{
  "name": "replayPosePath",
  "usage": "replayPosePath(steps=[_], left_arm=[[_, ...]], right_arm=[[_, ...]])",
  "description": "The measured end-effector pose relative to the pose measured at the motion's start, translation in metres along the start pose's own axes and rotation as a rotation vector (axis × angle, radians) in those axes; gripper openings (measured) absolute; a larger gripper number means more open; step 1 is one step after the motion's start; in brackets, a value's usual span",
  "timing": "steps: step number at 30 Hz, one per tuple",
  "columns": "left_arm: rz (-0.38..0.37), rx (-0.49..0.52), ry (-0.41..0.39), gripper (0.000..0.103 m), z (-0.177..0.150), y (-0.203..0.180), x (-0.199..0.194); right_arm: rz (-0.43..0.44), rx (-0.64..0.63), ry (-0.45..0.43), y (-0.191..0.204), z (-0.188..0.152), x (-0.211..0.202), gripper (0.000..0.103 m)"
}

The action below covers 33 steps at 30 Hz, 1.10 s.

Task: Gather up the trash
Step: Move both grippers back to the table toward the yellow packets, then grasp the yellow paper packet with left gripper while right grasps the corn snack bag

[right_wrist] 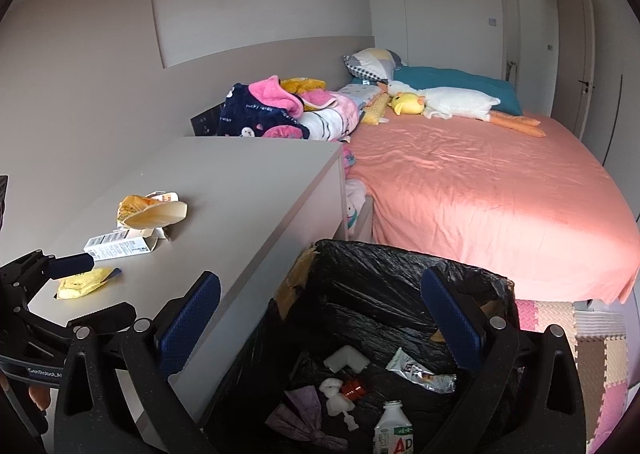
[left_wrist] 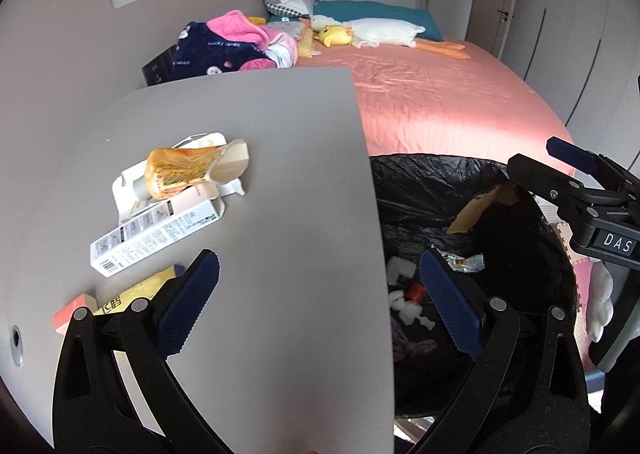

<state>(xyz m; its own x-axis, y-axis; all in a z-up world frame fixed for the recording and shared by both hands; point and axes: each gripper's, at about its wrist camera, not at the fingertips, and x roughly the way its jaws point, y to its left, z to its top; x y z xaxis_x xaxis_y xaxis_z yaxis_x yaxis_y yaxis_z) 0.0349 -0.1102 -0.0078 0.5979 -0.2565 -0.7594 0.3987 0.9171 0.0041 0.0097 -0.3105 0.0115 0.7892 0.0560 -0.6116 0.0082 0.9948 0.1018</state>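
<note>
I am keeping my left gripper (left_wrist: 320,306) spread wide with nothing between its pads, hanging over the grey tabletop (left_wrist: 260,173) edge. My right gripper (right_wrist: 320,318) is likewise gaping and holding nothing, over the black-lined trash bin (right_wrist: 360,278). The trash is lying at ten o'clock from my left gripper: a yellow wrapper (left_wrist: 188,169) on a white carton (left_wrist: 156,238). Already sitting in the bin: a bottle (right_wrist: 394,430), at six o'clock.
</note>
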Motion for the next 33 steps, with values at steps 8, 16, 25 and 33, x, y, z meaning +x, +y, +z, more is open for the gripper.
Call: replayPosePath(steps=[8, 16, 25, 33], left_arm=[[0.039, -0.044, 0.011, 0.097, -0.012, 0.037, -0.005], [0.071, -0.054, 0.015, 0.097, -0.023, 0.069, -0.008], [0.084, -0.016, 0.028, 0.097, -0.032, 0.093, -0.007], [0.125, 0.001, 0.066, 0.097, -0.042, 0.113, 0.005]], right_arm=[[0.071, -0.036, 0.004, 0.034, 0.002, 0.012, 0.1], [0.238, -0.035, -0.025, 0.062, 0.009, 0.023, 0.1], [0.369, 0.008, 0.023, 0.09, 0.02, 0.046, 0.081], [0.455, -0.012, 0.083, 0.118, 0.024, 0.073, 0.069]])
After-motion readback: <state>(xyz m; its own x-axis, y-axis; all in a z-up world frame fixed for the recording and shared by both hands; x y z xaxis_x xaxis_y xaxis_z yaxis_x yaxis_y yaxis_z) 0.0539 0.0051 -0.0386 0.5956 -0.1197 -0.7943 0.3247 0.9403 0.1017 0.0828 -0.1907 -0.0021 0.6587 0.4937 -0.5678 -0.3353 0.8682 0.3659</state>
